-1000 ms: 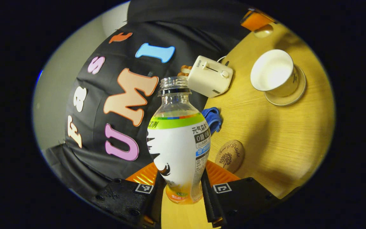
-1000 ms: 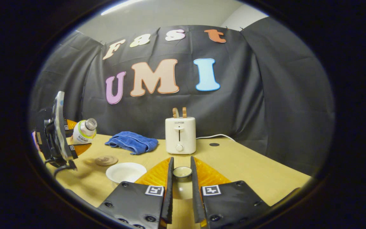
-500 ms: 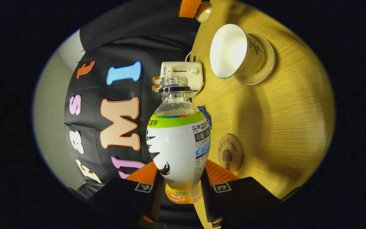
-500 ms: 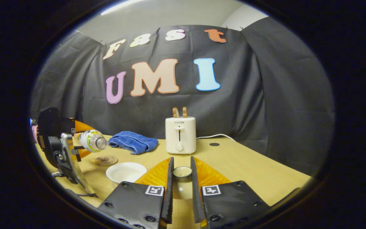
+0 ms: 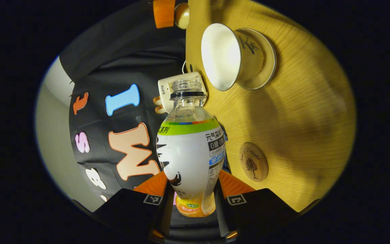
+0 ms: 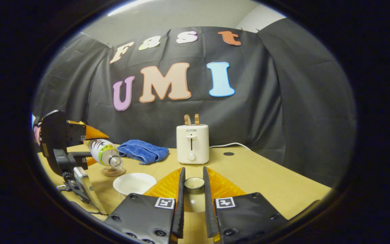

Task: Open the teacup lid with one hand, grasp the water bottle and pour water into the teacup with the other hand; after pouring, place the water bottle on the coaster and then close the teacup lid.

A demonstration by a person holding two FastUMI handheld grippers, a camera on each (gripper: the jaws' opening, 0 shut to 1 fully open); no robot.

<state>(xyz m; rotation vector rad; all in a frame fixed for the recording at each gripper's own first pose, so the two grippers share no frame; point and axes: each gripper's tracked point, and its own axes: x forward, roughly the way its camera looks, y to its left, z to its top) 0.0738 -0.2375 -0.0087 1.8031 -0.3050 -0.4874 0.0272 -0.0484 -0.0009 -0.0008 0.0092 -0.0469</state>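
Currently, with the left gripper (image 5: 192,203) clamped on the water bottle (image 5: 190,156) at frame centre and the right gripper (image 6: 193,196) pinching the teacup lid (image 6: 194,183), bring the bottle mouth over the open teacup (image 5: 230,56) at upper right before tilting further.

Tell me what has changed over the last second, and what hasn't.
The left gripper has tipped the water bottle from mouth-up to mouth-down, toward the open teacup; no water shows pouring. The right gripper stays shut on the teacup lid. Coaster, blue towel and toaster are unmoved.
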